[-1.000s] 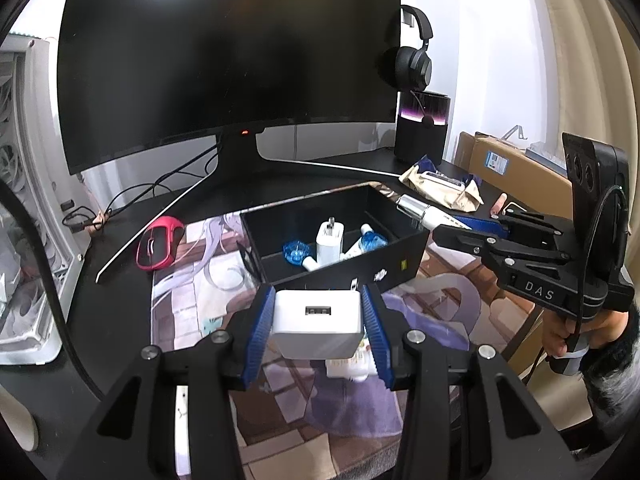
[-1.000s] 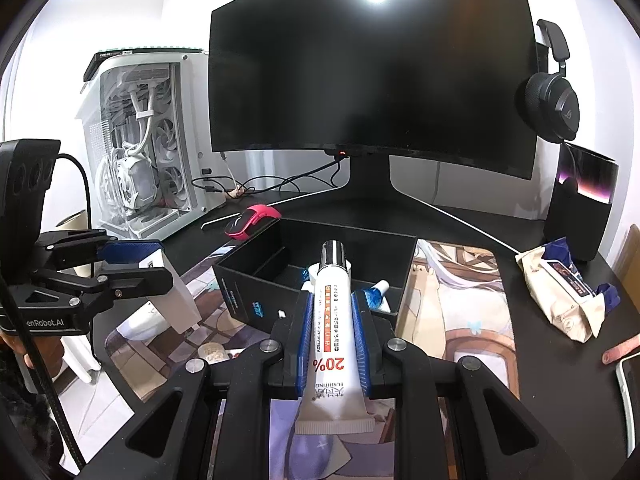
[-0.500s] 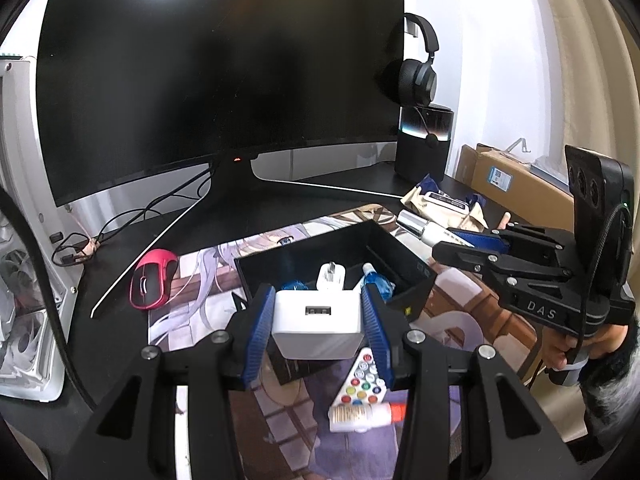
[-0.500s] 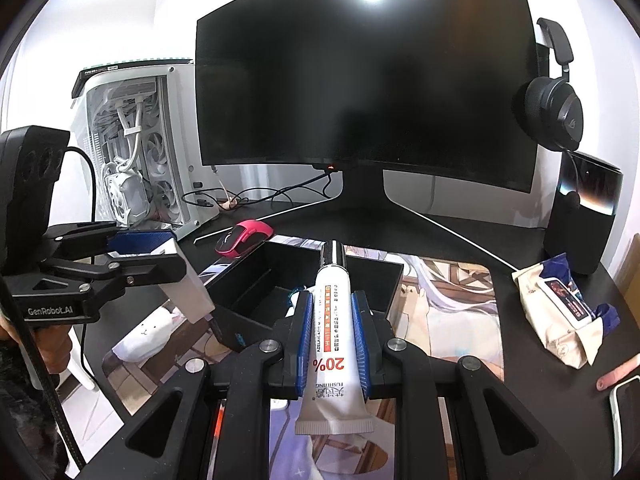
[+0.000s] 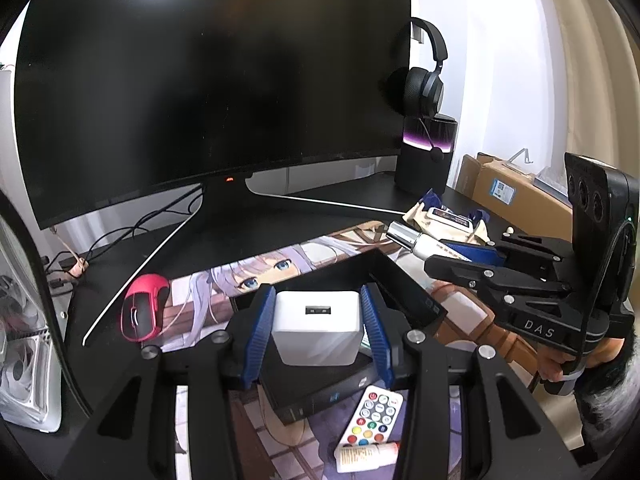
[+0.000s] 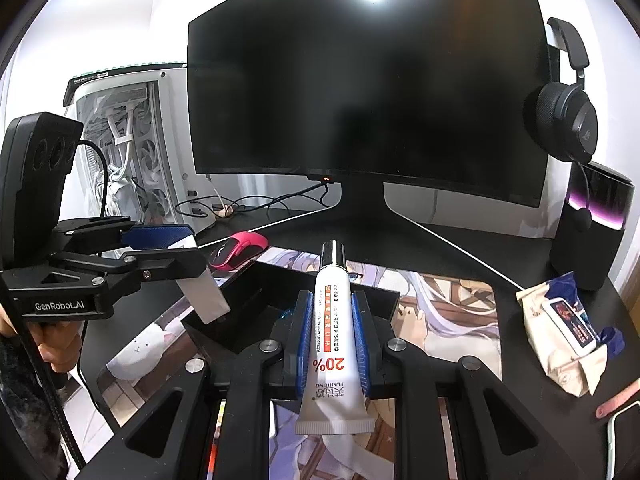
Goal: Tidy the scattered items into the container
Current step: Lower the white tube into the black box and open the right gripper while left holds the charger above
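Container (image 5: 404, 292), a black open-topped box, is sitting on the printed desk mat (image 5: 248, 276) just beyond and below both sets of jaws, so both carried items are being lined up over the same drop spot. In the left gripper (image 5: 318, 330) the blue pads are pressing flat on the two opposite sides of a white charger (image 5: 316, 326); the block is being held squarely, socket face toward the camera, probably so that it will fall straight when let go. In the right gripper (image 6: 331, 344) the jaws are squeezing nearly together on a white tube (image 6: 331, 320), gripping it around its middle with the silver cap pointing forward past the tips toward the box and the crimped end trailing back behind the pads. That lengthwise hold is likely keeping the soft tube from swinging.

Below the left jaws, on the near side of the box, a small remote (image 5: 370, 420) with coloured buttons and a little bottle (image 5: 364, 456) are lying on the mat, so I judge the tidying is not finished. A red mouse (image 5: 142, 312) is resting off to the left of the left jaws, and a wipes pack (image 6: 568, 336) is lying well to the right of the right jaws.
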Demonstrator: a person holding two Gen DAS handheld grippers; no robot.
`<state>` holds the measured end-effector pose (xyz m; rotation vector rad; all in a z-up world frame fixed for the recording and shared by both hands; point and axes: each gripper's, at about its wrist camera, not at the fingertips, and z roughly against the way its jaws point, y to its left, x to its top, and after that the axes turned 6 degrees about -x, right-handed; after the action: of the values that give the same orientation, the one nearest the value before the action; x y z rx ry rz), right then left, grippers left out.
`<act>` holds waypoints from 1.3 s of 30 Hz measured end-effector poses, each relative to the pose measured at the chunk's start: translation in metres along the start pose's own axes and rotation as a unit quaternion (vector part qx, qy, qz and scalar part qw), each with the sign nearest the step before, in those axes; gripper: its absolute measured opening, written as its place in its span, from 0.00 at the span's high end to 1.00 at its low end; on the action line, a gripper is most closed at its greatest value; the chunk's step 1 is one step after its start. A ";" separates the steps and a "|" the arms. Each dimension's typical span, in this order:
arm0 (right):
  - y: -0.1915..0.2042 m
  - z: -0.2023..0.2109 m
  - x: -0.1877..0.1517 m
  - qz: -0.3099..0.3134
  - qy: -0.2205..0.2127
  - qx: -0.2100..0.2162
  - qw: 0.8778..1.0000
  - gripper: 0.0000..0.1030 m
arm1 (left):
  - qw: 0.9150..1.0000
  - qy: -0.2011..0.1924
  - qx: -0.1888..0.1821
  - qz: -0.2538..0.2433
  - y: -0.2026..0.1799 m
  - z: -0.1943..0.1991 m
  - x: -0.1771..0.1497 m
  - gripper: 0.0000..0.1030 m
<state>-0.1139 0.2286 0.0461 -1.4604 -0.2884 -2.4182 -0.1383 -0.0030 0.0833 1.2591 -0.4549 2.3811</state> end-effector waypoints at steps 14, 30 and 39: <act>0.006 -0.025 0.009 0.009 0.024 0.014 1.000 0.82 | 1.000 0.009 -0.007 -0.003 0.008 -0.024 0.011 0.58; -0.001 -0.053 0.003 0.006 0.057 0.029 0.998 0.82 | 0.999 0.035 -0.013 0.006 0.010 -0.061 0.006 0.58; -0.002 -0.062 0.004 0.003 0.067 0.034 0.997 0.82 | 0.999 0.041 -0.014 0.008 0.011 -0.067 0.005 0.58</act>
<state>-0.1676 0.2101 0.0209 -1.2627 -0.3318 -2.4621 -0.1938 0.0195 0.0500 1.1454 -0.4737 2.4214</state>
